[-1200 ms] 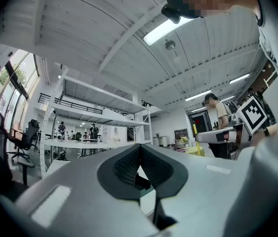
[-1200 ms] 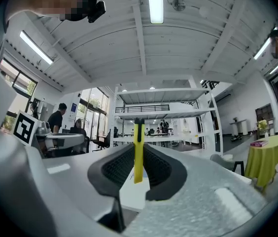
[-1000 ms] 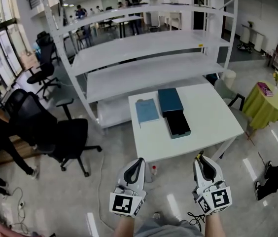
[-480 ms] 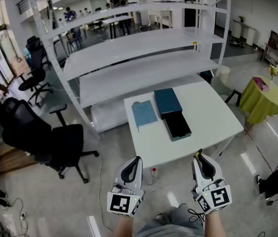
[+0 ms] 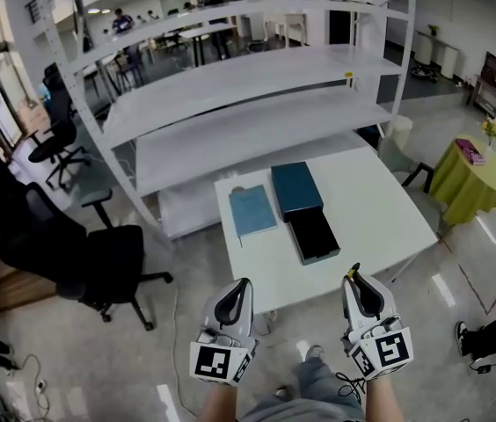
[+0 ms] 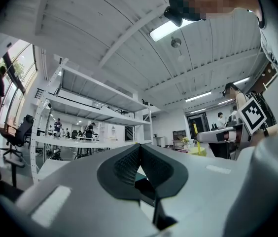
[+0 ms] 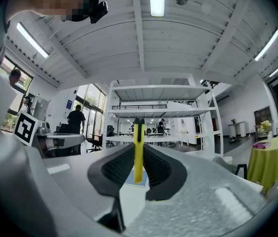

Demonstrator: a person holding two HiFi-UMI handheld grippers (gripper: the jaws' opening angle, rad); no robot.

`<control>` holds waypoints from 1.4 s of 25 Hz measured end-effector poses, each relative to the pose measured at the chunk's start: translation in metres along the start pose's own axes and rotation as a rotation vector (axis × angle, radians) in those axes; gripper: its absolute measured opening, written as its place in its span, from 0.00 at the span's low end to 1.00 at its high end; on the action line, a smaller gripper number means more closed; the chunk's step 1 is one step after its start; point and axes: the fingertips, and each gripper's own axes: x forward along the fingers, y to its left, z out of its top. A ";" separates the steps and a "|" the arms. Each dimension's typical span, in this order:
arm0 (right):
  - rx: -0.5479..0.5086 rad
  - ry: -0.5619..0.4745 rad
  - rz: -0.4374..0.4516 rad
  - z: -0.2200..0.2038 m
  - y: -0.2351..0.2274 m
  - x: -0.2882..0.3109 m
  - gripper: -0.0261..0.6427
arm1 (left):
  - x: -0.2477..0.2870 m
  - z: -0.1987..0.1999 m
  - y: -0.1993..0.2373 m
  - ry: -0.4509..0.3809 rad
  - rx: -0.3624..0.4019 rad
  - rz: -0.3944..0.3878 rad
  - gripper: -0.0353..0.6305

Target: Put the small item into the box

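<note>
Bench [image 5: 380,209] ahead of you, thin yellow item [image 7: 138,137] in your right hand-held gripper [image 5: 353,277].
Your right hand-held gripper is clenched on the yellow item, which stands upright between its jaws. Your left hand-held gripper [image 5: 245,283] is clenched with its jaws together and nothing between them. On the white bench lies an open dark box [image 5: 314,236]; a teal lid [image 5: 296,188] touches its far end, with a light blue flat piece [image 5: 253,210] just beside that. Pale shelving [image 5: 230,86] stands behind.

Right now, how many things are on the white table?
3: a flat light blue piece at the left, a teal box beside it, and an open black box in front of that. None looks hidden.
</note>
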 end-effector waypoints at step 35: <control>0.020 0.074 0.249 -0.020 -0.120 0.148 0.13 | 0.166 -0.011 0.002 0.003 0.033 0.140 0.06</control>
